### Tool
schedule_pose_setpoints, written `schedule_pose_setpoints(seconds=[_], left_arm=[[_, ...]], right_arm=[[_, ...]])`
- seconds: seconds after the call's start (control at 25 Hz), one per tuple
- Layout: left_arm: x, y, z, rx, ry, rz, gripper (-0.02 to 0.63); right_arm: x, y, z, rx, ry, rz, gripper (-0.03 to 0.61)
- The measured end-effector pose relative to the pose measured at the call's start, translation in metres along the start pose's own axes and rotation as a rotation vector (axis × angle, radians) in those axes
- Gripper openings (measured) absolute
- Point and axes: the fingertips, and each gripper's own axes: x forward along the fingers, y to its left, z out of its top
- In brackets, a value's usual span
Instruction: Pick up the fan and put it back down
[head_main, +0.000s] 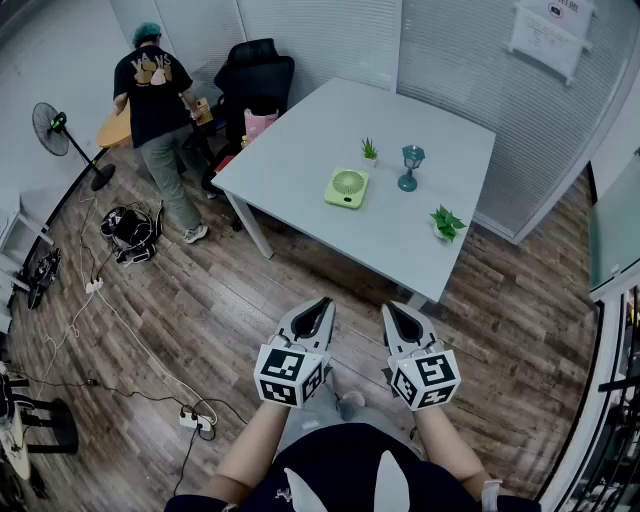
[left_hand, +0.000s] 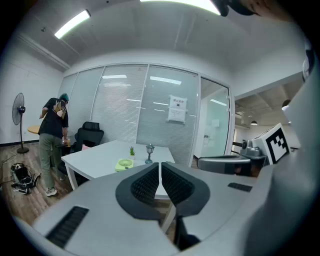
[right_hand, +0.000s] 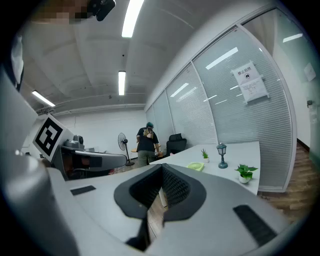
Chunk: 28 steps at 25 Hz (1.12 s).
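Note:
A small light-green fan (head_main: 347, 187) lies flat near the middle of the white table (head_main: 300, 150); it also shows as the pale green fan (left_hand: 124, 164) in the left gripper view and the fan (right_hand: 195, 166) in the right gripper view. My left gripper (head_main: 322, 304) and right gripper (head_main: 391, 309) hover side by side over the wood floor, well short of the table. Both are shut with nothing between the jaws. The left gripper (left_hand: 160, 165) and right gripper (right_hand: 162, 169) point toward the table.
On the table stand a teal lantern (head_main: 410, 166), a small potted plant (head_main: 369, 150) and a leafy plant (head_main: 446, 222). A person (head_main: 158, 110) stands by a black chair (head_main: 252, 82) at the far left. A standing fan (head_main: 62, 135), cables and a power strip (head_main: 196, 421) lie on the floor.

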Motion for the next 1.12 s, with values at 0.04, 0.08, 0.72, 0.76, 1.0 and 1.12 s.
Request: schedule_pose_setpoints(seconds=[0.04,0.08,0.72,0.76,1.0,1.12], left_arm=[[0.000,0.001,0.000,-0.004,0.001,0.002,0.032],[0.001,0.002,0.000,-0.006,0.001,0.004,0.032],[0.057,0.053,0.022,-0.034,-0.003,-0.020,0.032],[0.063,0.058,0.023,-0.038,-0.003,-0.030,0.032],[0.103,0.099,0.033,-0.034,0.012,-0.075,0.032],[0.124,0.122,0.040,-0.039,0.025,-0.092,0.032]], right_arm=[[0.001,0.000,0.000,0.003,0.001,-0.005,0.003],[0.002,-0.001,0.000,0.006,0.002,-0.009,0.003],[0.072,-0.021,0.019,-0.001,-0.004,-0.039,0.005],[0.079,-0.023,0.019,0.001,-0.002,-0.044,0.005],[0.133,-0.039,0.027,0.018,0.008,-0.085,0.008],[0.161,-0.045,0.033,0.030,0.013,-0.110,0.041]])
